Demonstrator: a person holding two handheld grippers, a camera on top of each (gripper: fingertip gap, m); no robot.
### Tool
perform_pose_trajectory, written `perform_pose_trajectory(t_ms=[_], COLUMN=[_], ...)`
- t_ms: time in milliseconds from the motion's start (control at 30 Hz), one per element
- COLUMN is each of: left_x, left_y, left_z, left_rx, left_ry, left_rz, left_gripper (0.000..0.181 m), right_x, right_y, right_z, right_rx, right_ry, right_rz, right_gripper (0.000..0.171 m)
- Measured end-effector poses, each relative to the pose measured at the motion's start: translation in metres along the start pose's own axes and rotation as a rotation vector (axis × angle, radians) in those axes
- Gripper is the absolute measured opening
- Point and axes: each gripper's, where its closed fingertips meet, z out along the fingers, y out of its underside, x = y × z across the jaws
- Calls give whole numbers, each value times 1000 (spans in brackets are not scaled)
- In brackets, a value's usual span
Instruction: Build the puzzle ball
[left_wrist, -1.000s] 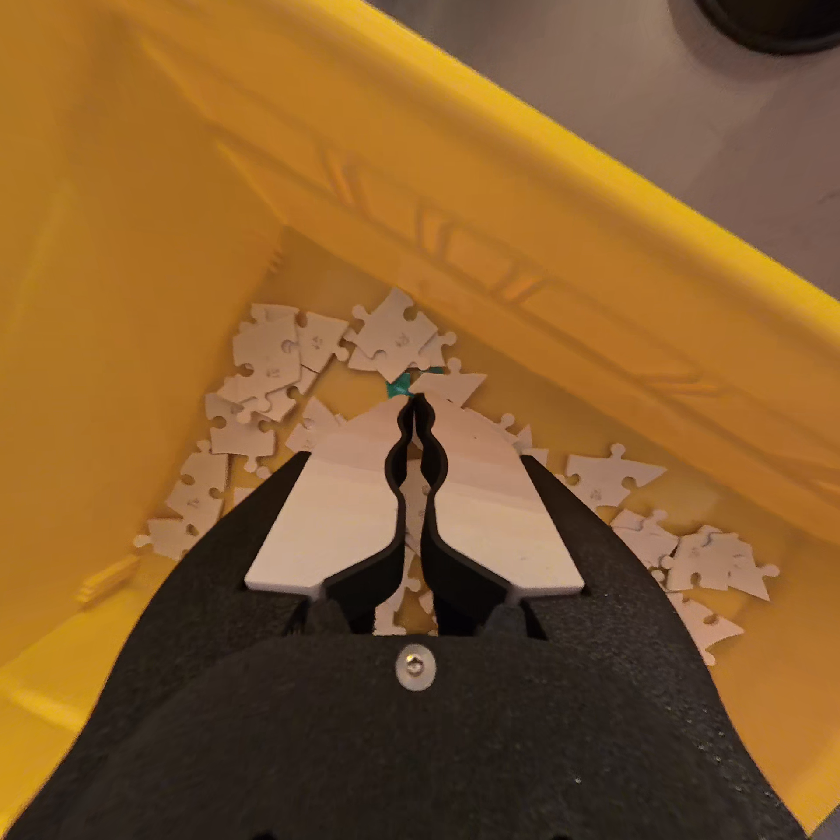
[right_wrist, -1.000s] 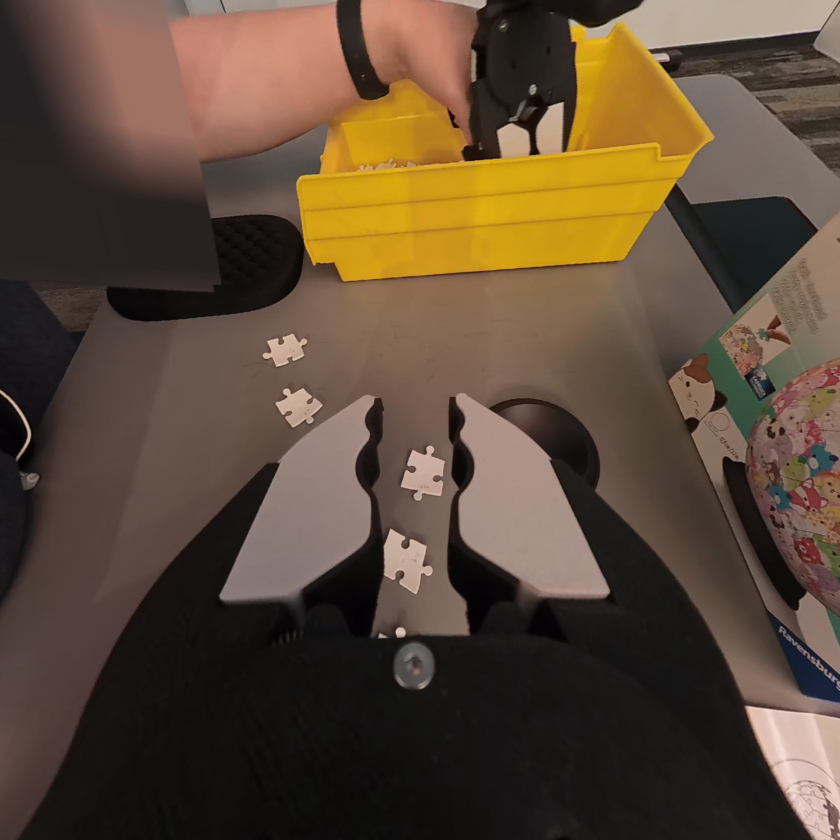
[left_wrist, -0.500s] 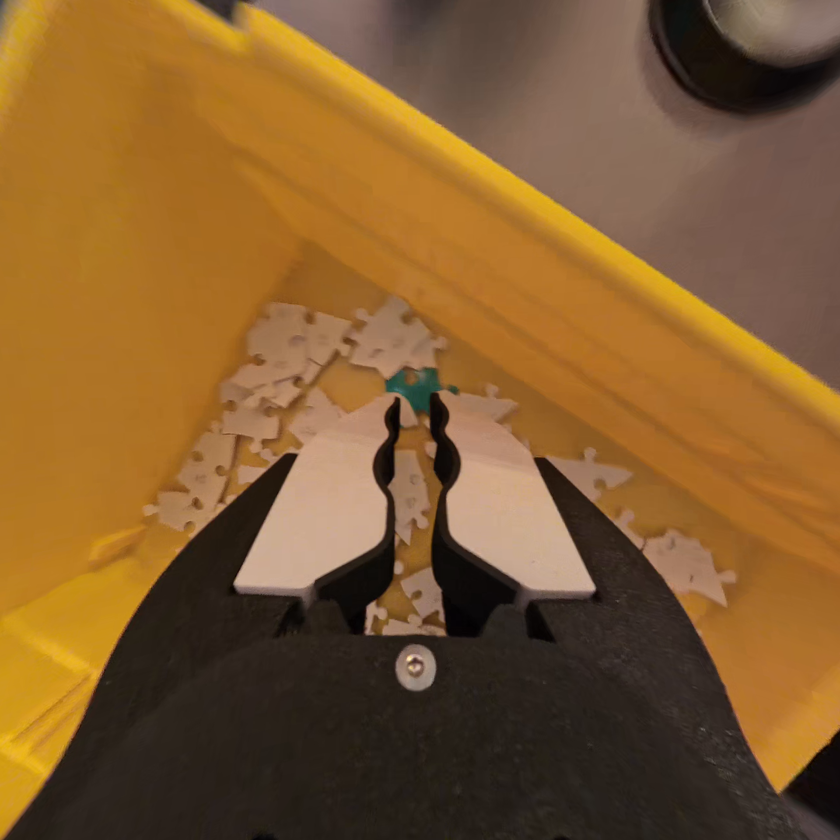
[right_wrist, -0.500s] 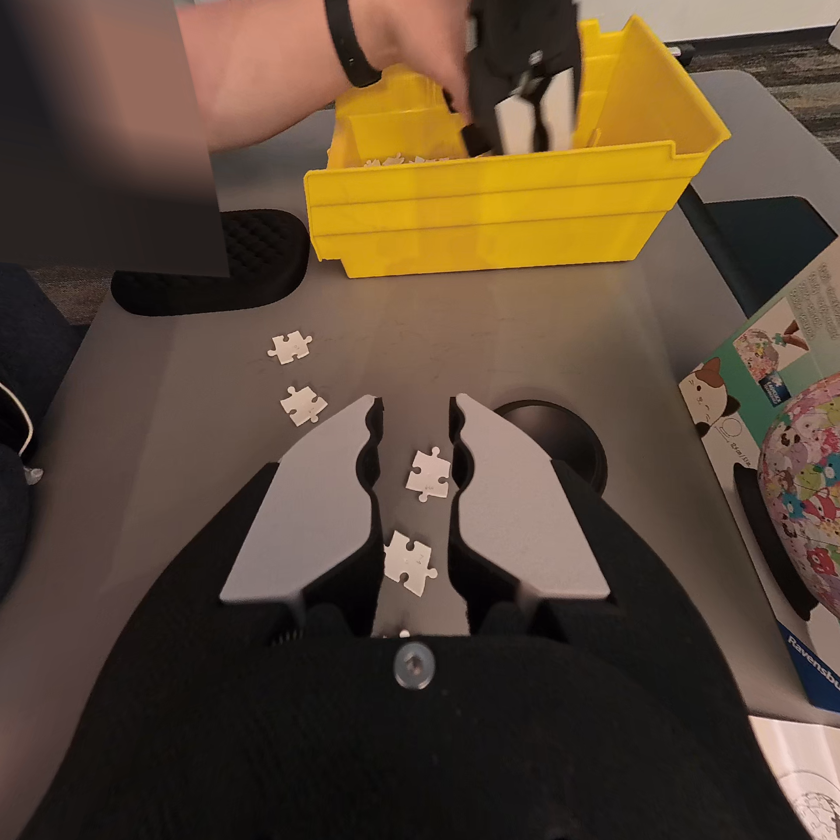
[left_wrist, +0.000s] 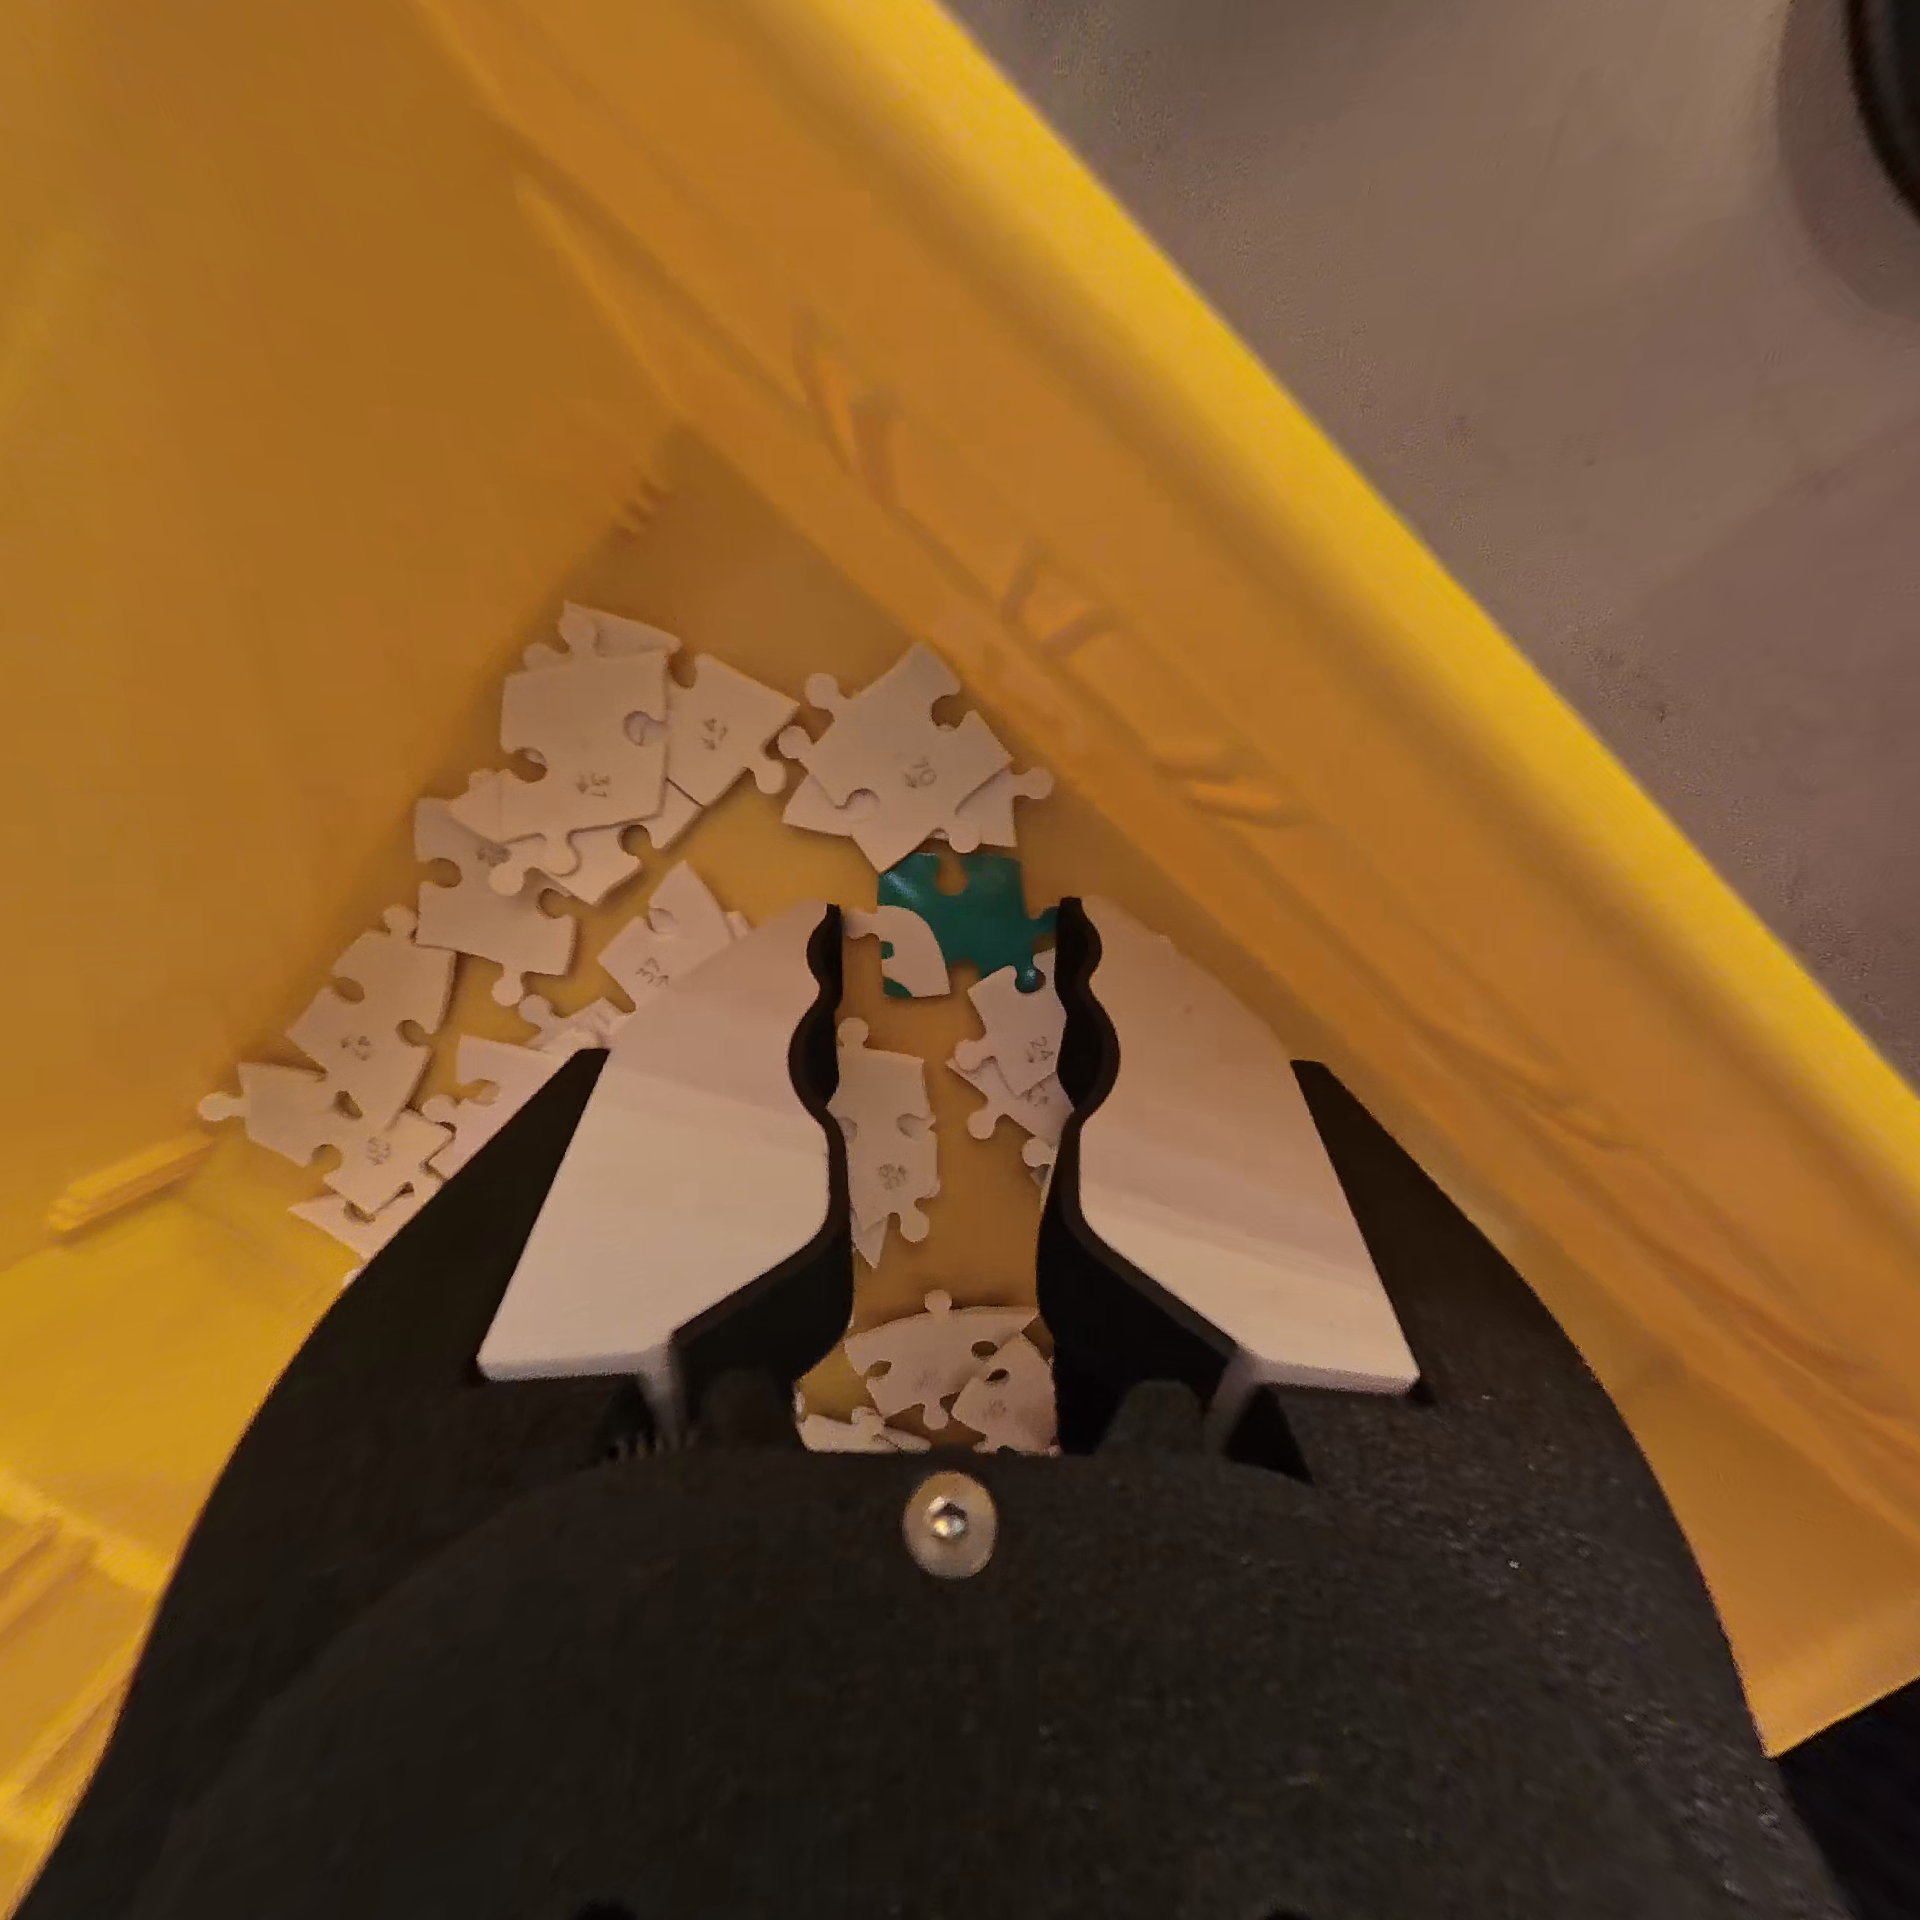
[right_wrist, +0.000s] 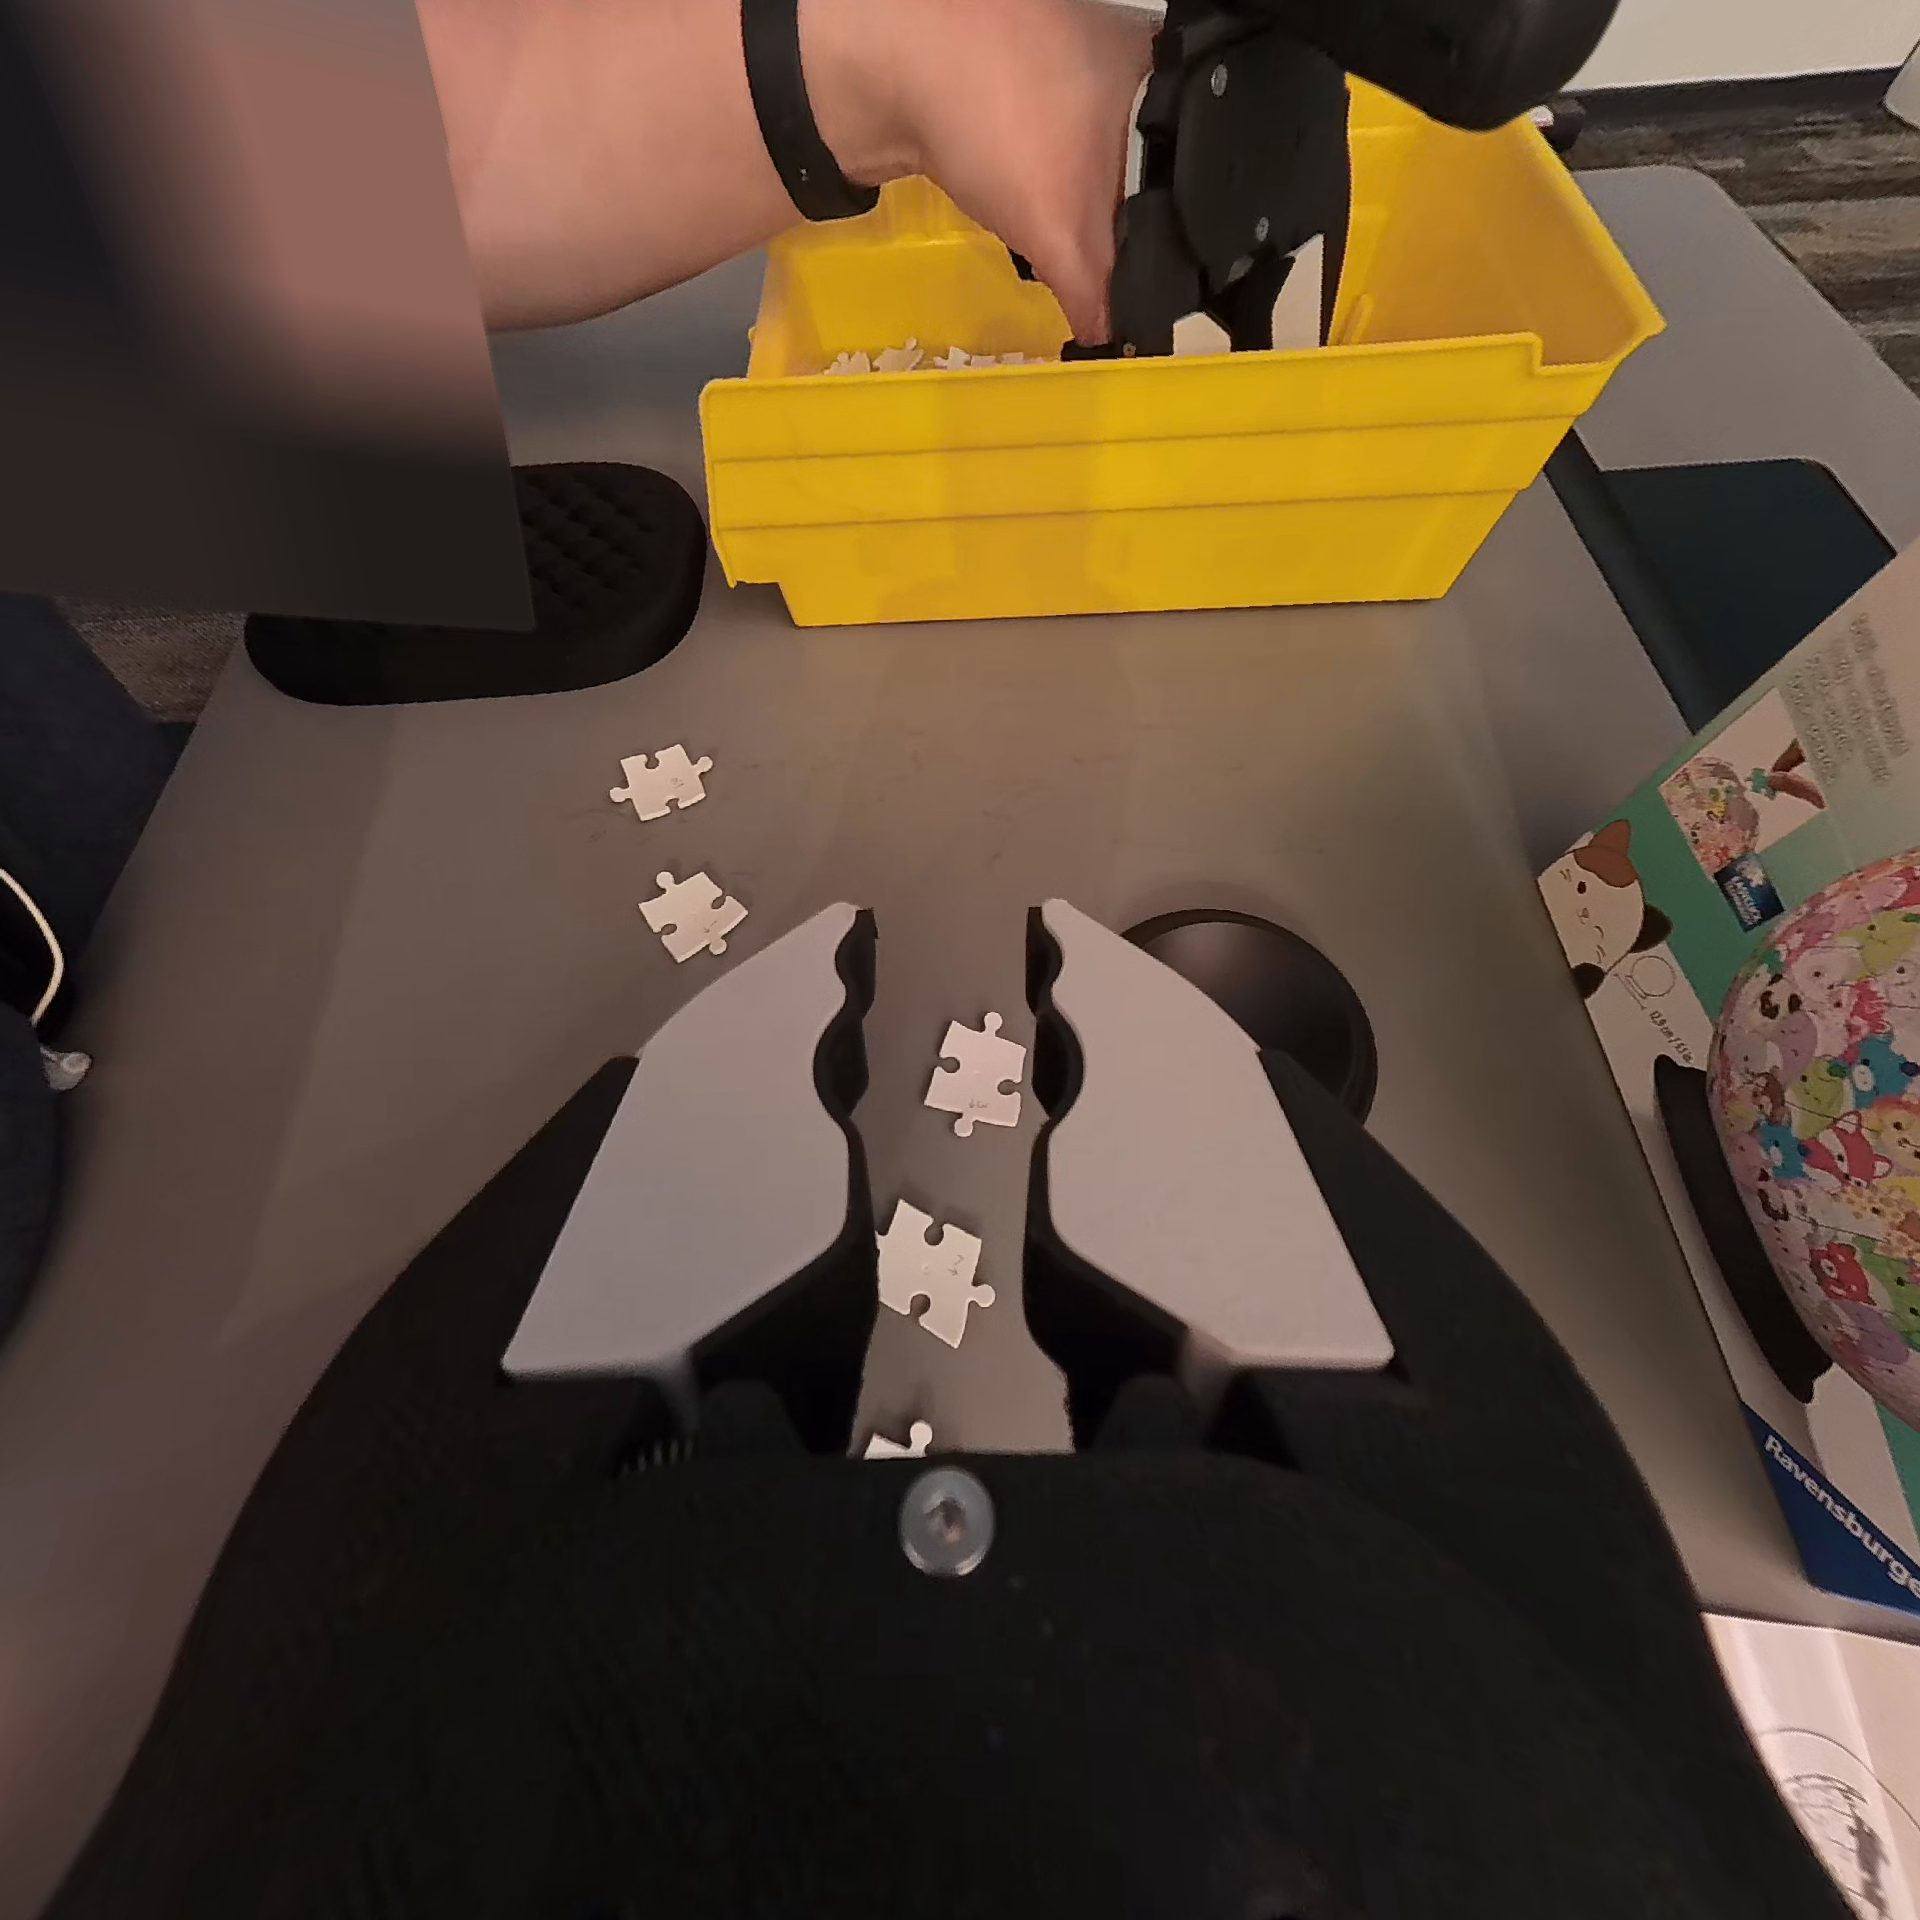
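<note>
My left gripper (left_wrist: 945, 920) is open and empty inside the yellow bin (left_wrist: 1195, 582), just above several white face-down puzzle pieces (left_wrist: 587, 753) on its floor. A teal piece (left_wrist: 971, 909) lies at the fingertips, and a white piece (left_wrist: 888, 1153) lies between the fingers. In the right wrist view the left gripper (right_wrist: 1236, 239) dips into the bin (right_wrist: 1122, 488), held by a hand. My right gripper (right_wrist: 951, 925) is open and empty above the grey table (right_wrist: 1039, 748). Two white pieces (right_wrist: 977, 1075) (right_wrist: 930, 1273) lie between its fingers, two more (right_wrist: 665, 781) (right_wrist: 694, 914) lie to the left.
A black round stand (right_wrist: 1288, 997) sits right of my right gripper. The puzzle box (right_wrist: 1787, 1039) lies at the table's right edge, with a paper sheet (right_wrist: 1829, 1766) below it. A black textured pad (right_wrist: 540, 592) lies left of the bin. A person's forearm (right_wrist: 644, 135) reaches over.
My left gripper has opened from nearly shut to wide and moved closer to the pieces in the bin. The right gripper has stayed almost still above the table.
</note>
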Motion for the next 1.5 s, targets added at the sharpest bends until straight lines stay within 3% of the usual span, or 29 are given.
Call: perform_pose_trajectory(t_ms=[167,233,333,400,600,767,967,1033,1167,1500], left_x=[-3,-5,-11,-15,16,31,45,44,45,13], left_y=[-4,-8,-5,-4,9,19,38,37,32,15], left_z=[-4,-11,-15,-16,-29,-41,-20,-15,-18,-43], left_rx=[28,75,72,73,88,109,-1,-2,43,174], left_ry=[-53,-59,-69,-77,38,59,17,19,58,-47], left_rz=[10,12,-7,0,165,185,350,337,311,189], left_gripper=[33,0,0,12,25,31,45,45,24,24], right_x=[0,0,1,0,0,-2,-3,-3,-3,-3], right_y=[0,0,0,0,1,2,2,2,3,4], right_z=[-1,-1,-1,-1,-2,-1,0,0,0,1], right_rx=[-1,2,-1,-3,-3,-10,-14,-14,-18,-25], right_ry=[1,1,1,0,-6,-13,-17,-19,-18,-17], right_rz=[-4,0,1,-2,-2,-2,-7,-5,-7,-10], right_gripper=[29,29,29,29,29,29,29,29,29,29])
